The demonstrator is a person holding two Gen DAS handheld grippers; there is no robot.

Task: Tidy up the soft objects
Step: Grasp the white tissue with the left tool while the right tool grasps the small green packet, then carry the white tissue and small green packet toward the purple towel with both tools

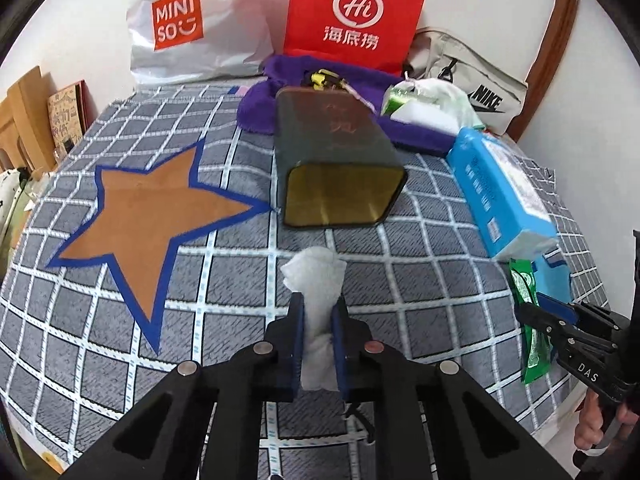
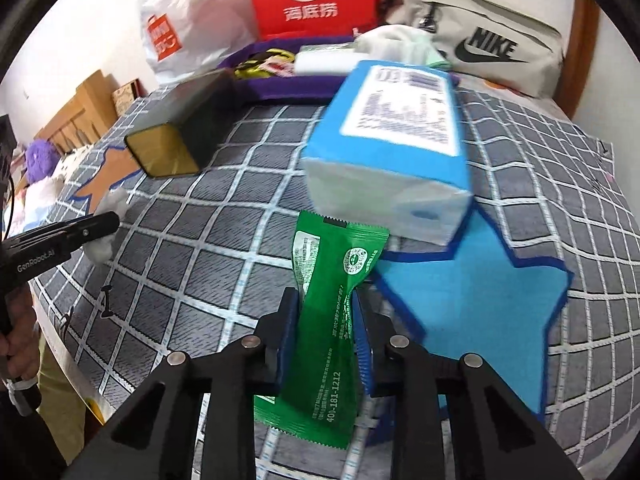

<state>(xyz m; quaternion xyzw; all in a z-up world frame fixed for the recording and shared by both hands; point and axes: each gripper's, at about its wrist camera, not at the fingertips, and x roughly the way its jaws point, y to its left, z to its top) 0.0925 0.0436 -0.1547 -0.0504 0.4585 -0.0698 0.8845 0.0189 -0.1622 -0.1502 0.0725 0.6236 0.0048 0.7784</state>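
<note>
Illumination is bright, even and diffuse in both views; no source is visible. Shadows are soft and short. Glare appears on the white plastic bag (image 1: 188,32) and on the gold base of the dark tin (image 1: 344,194). Fisheye distortion bends the checked cloth (image 1: 420,280) toward the edges, and black vignetting fills the corners. In the right wrist view, the blue tissue pack (image 2: 396,140) shows motion blur, its print illegible.

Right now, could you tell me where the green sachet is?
The green sachet is clamped in the right tongs, held above the checked cloth just left of the blue star.
</note>
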